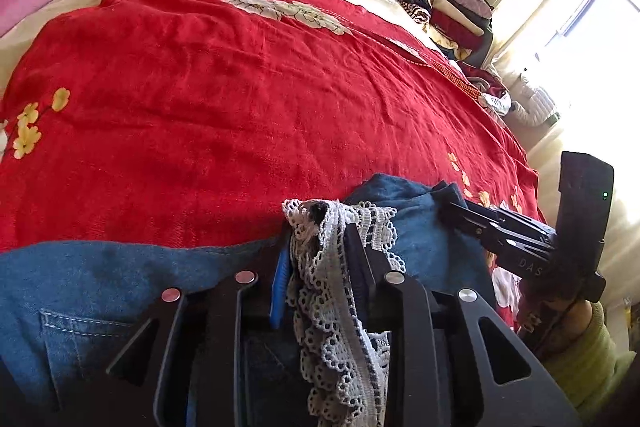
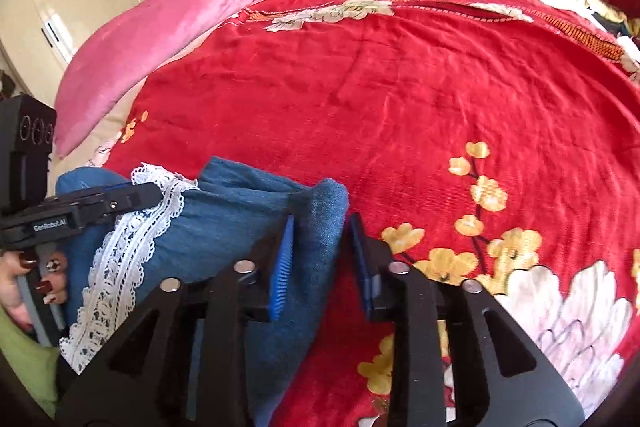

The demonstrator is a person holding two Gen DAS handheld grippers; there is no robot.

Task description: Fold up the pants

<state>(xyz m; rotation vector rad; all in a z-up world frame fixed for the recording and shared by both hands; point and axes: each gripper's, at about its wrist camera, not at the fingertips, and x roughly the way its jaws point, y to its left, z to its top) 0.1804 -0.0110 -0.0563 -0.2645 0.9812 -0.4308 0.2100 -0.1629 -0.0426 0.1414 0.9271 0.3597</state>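
- Left claw [image 1: 320, 259], angling downward, is pinching the white lace trim [image 1: 340, 307] of the blue pants [image 2: 224, 227].
- Right claw [image 2: 320, 259], likewise tilted, is gripping their denim fold.
- Pants are lying on the red bed cover [image 2: 400, 87].

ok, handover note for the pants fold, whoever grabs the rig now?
Left hand-held gripper: shut on the lace trim at the jeans' edge.
Right hand-held gripper: shut on a denim fold.
Jeans lie bunched at the near edge of the red blanket.
Done: both grips taken. No neat fold visible yet.
Left: probably lift, spread flat, then fold.
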